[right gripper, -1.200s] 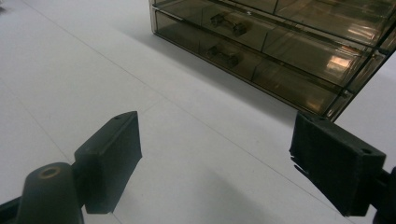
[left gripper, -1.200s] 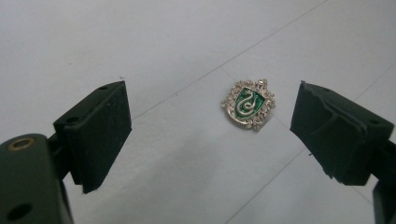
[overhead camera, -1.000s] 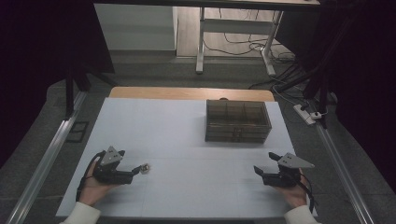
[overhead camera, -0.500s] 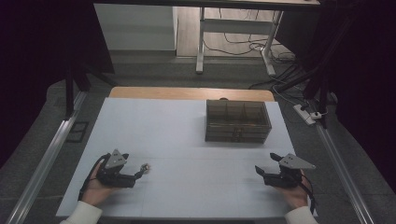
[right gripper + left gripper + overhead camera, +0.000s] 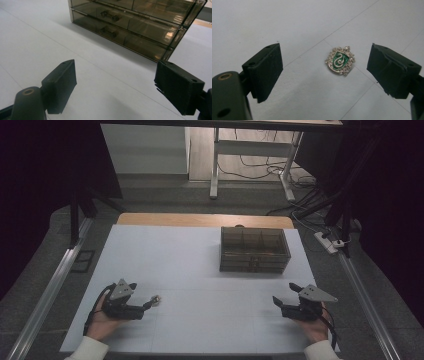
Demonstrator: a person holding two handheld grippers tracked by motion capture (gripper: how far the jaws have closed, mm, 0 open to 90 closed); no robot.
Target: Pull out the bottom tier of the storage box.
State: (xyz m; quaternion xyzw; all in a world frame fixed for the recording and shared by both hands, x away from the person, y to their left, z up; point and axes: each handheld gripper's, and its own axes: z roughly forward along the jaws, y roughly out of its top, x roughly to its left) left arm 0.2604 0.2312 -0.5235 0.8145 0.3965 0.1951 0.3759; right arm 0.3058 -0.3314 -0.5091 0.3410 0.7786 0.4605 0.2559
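Observation:
A small silver badge with a green snake crest (image 5: 340,60) lies flat on the white table, seen in the high view as a tiny badge (image 5: 156,298) near the front left. My left gripper (image 5: 325,72) is open, its jaws on either side of the badge and a little short of it, not touching it; from above the left gripper (image 5: 146,306) points right. My right gripper (image 5: 125,87) is open and empty, low over the table at the front right (image 5: 281,303). A smoky transparent drawer box (image 5: 140,22) stands ahead of it, drawers shut.
The drawer box (image 5: 254,249) sits at the back right of the white table (image 5: 200,270). Metal rails (image 5: 45,295) run along both sides of the table. A desk frame and cables (image 5: 270,167) lie on the floor beyond.
The left hand has shifted slightly back toward the front edge, with the badge staying just off the jaw tips. The right gripper has barely moved.

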